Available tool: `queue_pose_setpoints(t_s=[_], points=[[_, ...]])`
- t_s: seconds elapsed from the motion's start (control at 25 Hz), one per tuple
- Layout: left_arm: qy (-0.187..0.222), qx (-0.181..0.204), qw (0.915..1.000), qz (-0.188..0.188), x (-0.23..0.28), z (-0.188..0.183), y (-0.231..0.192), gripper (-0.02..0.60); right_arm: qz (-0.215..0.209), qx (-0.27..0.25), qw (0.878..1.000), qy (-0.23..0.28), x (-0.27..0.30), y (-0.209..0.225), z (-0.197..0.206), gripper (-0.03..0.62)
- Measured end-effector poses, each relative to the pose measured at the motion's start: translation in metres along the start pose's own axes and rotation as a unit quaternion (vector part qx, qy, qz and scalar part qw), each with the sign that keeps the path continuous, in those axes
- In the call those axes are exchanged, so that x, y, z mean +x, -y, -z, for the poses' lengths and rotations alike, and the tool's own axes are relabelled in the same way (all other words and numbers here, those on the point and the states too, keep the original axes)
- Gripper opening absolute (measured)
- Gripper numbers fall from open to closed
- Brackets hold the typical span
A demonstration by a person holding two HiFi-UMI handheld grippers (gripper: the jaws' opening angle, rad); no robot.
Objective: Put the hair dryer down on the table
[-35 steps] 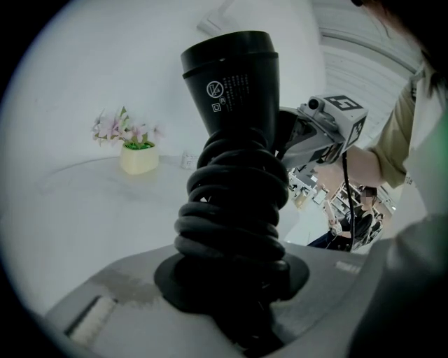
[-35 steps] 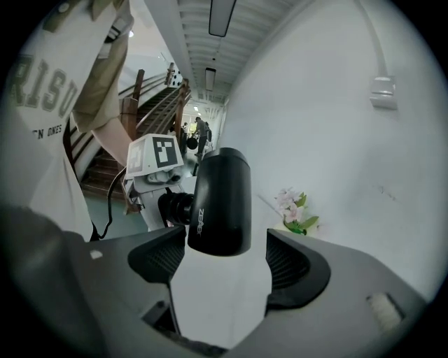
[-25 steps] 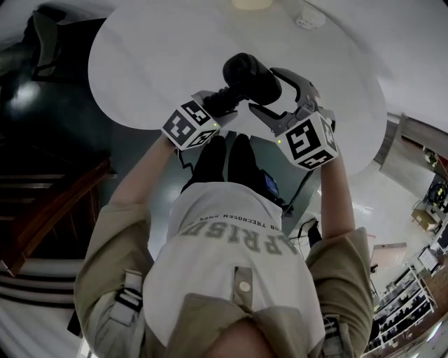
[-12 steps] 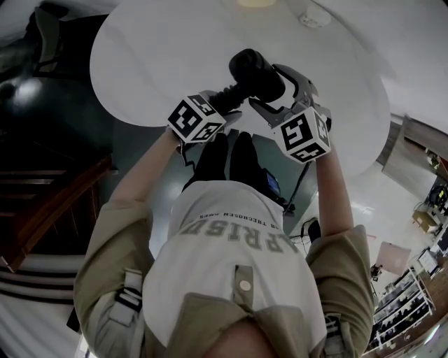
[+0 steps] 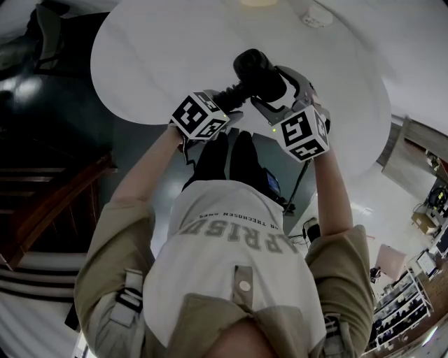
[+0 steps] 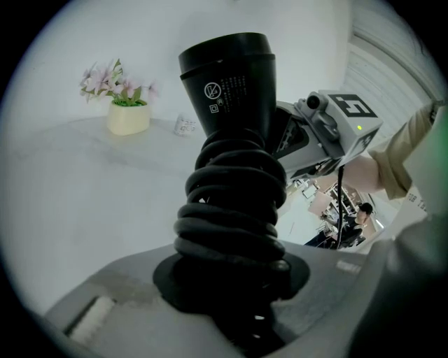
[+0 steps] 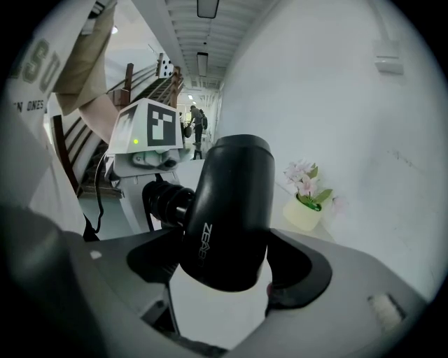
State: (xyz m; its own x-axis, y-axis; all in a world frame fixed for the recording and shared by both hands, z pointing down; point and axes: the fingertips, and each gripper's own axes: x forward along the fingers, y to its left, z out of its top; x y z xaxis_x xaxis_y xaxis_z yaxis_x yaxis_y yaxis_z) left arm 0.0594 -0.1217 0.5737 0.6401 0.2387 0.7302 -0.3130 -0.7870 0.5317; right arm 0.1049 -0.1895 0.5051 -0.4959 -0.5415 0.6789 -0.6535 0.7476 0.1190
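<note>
A black hair dryer [image 5: 256, 67] hangs over the near edge of the round white table [image 5: 161, 63], with its cord coiled round the handle [image 6: 234, 203]. My left gripper [image 5: 227, 98] is shut on that coiled handle; its jaws have just been opening a little, and the handle is still between them. My right gripper [image 5: 280, 91] is shut on the barrel [image 7: 227, 210], one jaw on each side. In the left gripper view the barrel [image 6: 231, 91] stands upright above the jaws of the left gripper [image 6: 231, 280]. In the right gripper view the barrel fills the gap of the right gripper [image 7: 224, 269].
A cream pot of pink flowers [image 6: 128, 115] stands at the table's far side, also in the right gripper view as the flower pot [image 7: 302, 210]. A small white object [image 5: 313, 15] lies near it. Dark stairs [image 5: 49, 203] lie to the left and the floor is below.
Both grippers and the hair dryer have shifted a little further over the table. The marker cubes have rolled slightly.
</note>
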Motion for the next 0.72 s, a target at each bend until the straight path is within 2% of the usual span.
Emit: queue_pose_setpoints(t_s=[0.44, 0.72], points=[[-0.014, 0.043, 0.9981, -0.041, 0.001, 0.001, -0.01, 0.173, 0.017, 0.035, 0.999, 0.01, 0.002, -0.001, 0.007, 0.374], [-0.026, 0.08, 0.9921, -0.094, 0.001, 0.005, -0.022, 0.184, 0.032, 0.049, 0.998, 0.015, 0.003, -0.002, 0.008, 0.373]])
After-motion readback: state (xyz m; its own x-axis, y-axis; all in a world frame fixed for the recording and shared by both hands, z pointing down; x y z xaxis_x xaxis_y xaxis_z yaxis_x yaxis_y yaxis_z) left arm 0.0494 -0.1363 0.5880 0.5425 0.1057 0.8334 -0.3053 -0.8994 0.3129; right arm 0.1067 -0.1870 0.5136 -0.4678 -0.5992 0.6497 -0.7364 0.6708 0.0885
